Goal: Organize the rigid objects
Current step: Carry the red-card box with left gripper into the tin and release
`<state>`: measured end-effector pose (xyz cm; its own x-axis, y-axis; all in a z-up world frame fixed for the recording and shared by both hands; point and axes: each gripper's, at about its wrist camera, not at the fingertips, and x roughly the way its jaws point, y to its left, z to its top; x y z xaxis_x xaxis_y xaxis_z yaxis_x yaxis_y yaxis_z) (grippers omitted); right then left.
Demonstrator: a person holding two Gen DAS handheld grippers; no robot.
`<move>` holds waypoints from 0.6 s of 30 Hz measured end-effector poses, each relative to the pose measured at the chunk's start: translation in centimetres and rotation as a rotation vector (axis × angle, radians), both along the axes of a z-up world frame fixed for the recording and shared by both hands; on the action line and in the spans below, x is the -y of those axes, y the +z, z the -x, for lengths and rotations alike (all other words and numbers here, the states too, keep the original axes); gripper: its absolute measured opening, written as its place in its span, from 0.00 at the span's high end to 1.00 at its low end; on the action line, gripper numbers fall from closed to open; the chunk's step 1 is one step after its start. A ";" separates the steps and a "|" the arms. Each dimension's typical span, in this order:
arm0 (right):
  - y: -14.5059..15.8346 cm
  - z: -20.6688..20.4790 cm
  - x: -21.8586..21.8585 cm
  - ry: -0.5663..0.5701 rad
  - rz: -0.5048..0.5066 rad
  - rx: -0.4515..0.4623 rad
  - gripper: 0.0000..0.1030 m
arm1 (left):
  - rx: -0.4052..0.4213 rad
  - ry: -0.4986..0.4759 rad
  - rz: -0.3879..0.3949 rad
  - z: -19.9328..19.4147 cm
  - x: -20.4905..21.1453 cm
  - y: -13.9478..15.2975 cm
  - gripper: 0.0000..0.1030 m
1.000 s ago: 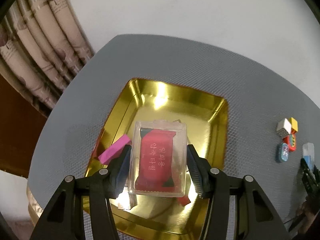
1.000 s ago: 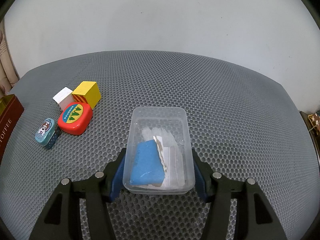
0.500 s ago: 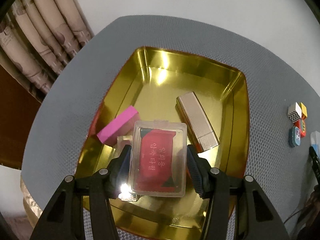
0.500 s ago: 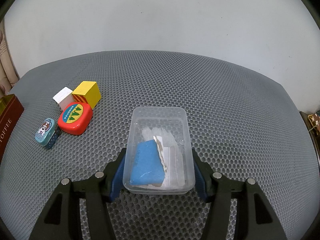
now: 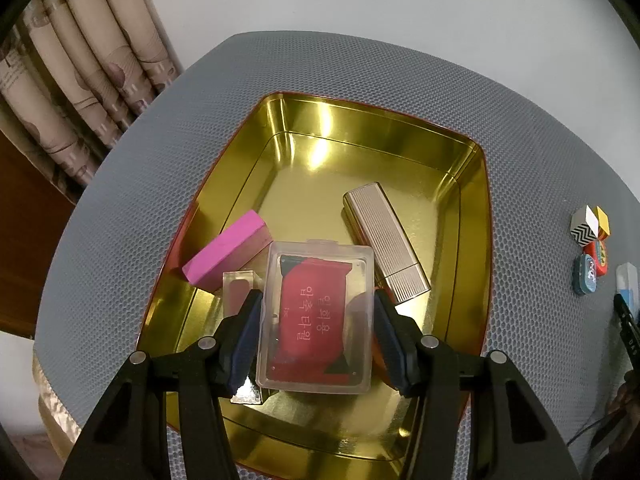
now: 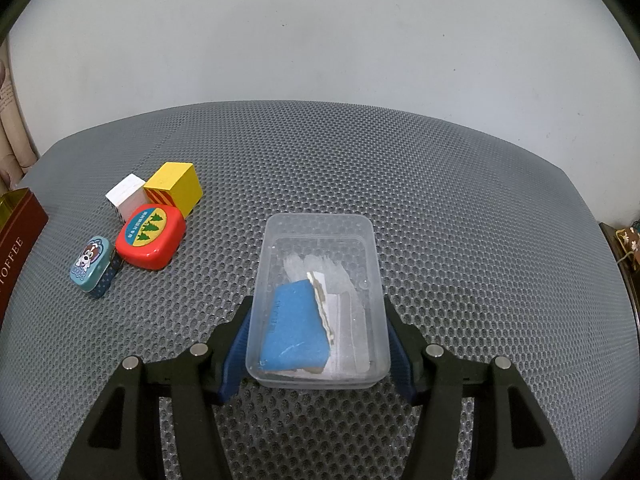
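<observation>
My left gripper [image 5: 316, 332] is shut on a clear plastic case with a red card inside [image 5: 314, 316], held over the near part of a gold tin tray [image 5: 476, 208]. In the tray lie a pink block [image 5: 226, 252], a ribbed champagne-coloured box [image 5: 384, 244] and a clear acrylic block [image 5: 238, 292], partly hidden by my left finger. My right gripper [image 6: 318, 344] is shut on a clear plastic box holding a blue pack [image 6: 320, 304], low over the grey mesh mat [image 6: 460, 208].
Left of the right gripper sit a yellow cube [image 6: 174, 188], a white cube [image 6: 126, 198], a red rounded tin [image 6: 151, 236] and a small blue dog tin [image 6: 91, 266]. The tin's brown side [image 6: 18, 236] is at far left. Curtains [image 5: 72, 80] hang beyond the mat.
My left gripper has drawn back and up over the tray with the case, so the pink block, ribbed box and acrylic block now show. The right gripper has not moved.
</observation>
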<state>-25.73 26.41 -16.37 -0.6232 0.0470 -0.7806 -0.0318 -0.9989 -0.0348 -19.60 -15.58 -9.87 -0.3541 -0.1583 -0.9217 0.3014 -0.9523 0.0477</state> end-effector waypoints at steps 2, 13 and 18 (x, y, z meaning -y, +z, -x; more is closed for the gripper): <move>0.0 0.0 0.0 0.000 0.000 0.000 0.41 | -0.001 0.002 -0.003 0.0 0.2 0.0 0.51; 0.0 -0.1 -0.1 0.000 0.000 0.000 0.41 | -0.001 0.011 -0.012 -0.2 0.4 0.1 0.51; 0.0 -0.2 -0.1 0.000 0.000 0.000 0.41 | -0.002 0.011 -0.012 -0.2 0.7 0.2 0.51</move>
<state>-25.58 26.47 -16.42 -0.6231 0.0474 -0.7807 -0.0322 -0.9989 -0.0349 -19.39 -16.26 -9.71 -0.3538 -0.1508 -0.9231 0.3119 -0.9494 0.0355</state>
